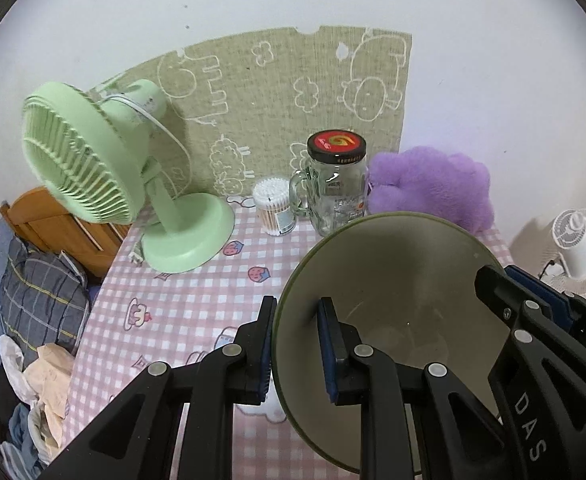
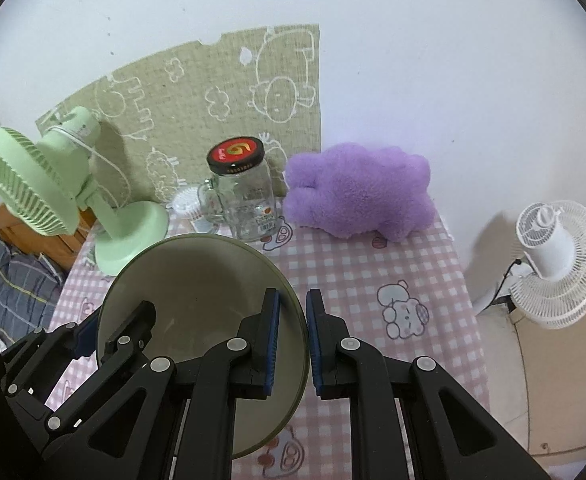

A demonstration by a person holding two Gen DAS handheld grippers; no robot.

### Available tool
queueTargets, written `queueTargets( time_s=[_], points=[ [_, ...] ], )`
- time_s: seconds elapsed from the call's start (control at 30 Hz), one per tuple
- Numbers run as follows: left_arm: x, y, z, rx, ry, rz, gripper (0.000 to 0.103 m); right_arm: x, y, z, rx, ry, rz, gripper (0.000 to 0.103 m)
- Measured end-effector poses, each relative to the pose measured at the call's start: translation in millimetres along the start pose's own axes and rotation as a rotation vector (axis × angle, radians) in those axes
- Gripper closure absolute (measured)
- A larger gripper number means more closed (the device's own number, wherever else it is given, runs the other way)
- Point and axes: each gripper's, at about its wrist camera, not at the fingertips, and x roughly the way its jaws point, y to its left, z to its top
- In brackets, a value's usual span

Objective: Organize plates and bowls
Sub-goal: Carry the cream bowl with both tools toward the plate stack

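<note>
Right now both black two-finger grippers clamp the same wide, olive-green bowl with a pale beige inside (image 1: 393, 292), one on each side of its rim. The left gripper (image 1: 297, 344) has its jaws nearly closed, one blue pad outside the left wall and the other inside, pressing the thin rim between them. The right gripper (image 2: 293, 344) does the same on the opposite edge, its jaws almost together with the rim pinched between the blue pads. From the left wrist view the right gripper's black arm shows at the bowl's far side; from the right wrist view the left gripper shows at the bowl's left edge.

The bowl hangs above the table covered in a pink and white checked cloth (image 2: 373, 280), apart from it. It is tilted, its open mouth turned up and toward the cameras, its round rim running across between the two grippers. It looks empty inside.

Beyond the bowl, near the wall, stand a clear glass mug jar with a black and red lid (image 1: 337, 184) and, just beside it, a small clear tub of cotton swabs (image 1: 271, 206). A mint-green desk fan (image 1: 105, 172) stands at the left, a fluffy purple plush cushion (image 2: 357, 192) at the right.
</note>
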Motion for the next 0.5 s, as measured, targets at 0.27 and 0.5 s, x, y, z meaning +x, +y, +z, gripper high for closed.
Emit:
queueTargets(
  time_s=[0.27,0.5],
  points=[
    [-44,21,-21,0.005,-0.031,-0.022,0.085,-47,19,-22,0.003,-0.021,-0.021,0.086],
    [-78,45,-45,-0.001,-0.043,-0.046,0.085,-86,42,-47,-0.003,-0.037,-0.044,0.086]
  ],
)
